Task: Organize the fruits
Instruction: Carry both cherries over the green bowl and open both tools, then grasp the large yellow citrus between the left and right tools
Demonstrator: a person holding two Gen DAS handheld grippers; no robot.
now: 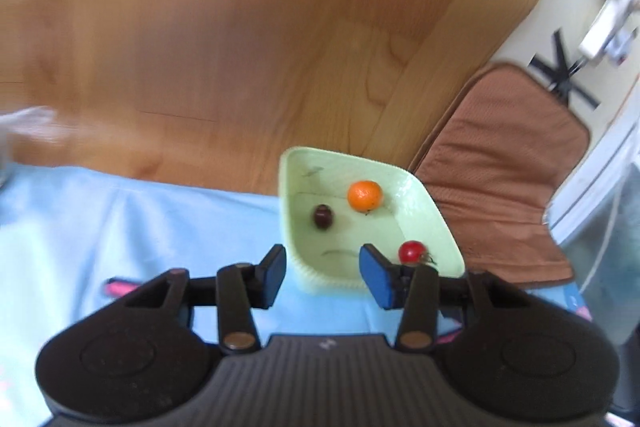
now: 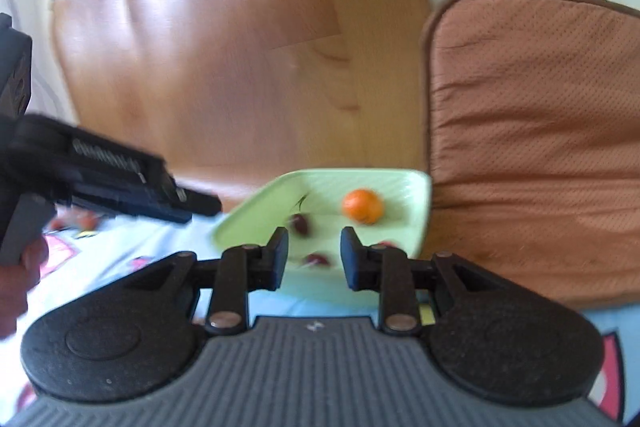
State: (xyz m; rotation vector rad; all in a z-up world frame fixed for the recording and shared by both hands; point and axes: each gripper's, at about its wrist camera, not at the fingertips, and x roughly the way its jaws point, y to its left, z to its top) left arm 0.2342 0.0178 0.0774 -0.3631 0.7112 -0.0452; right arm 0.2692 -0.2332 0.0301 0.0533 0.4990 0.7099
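Now both grippers, left gripper & right gripper, jaws spread, empty, over pale green plastic tray w/ small orange fruit.

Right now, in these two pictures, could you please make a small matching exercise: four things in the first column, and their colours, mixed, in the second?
Things:
1. tray
2. round citrus fruit
3. chair cushion
4. cloth under the tray

Colours:
a. brown
b. light blue
c. pale green
d. orange

Pairs: 1-c, 2-d, 3-a, 4-b

Both the left gripper and the right gripper are open and empty.
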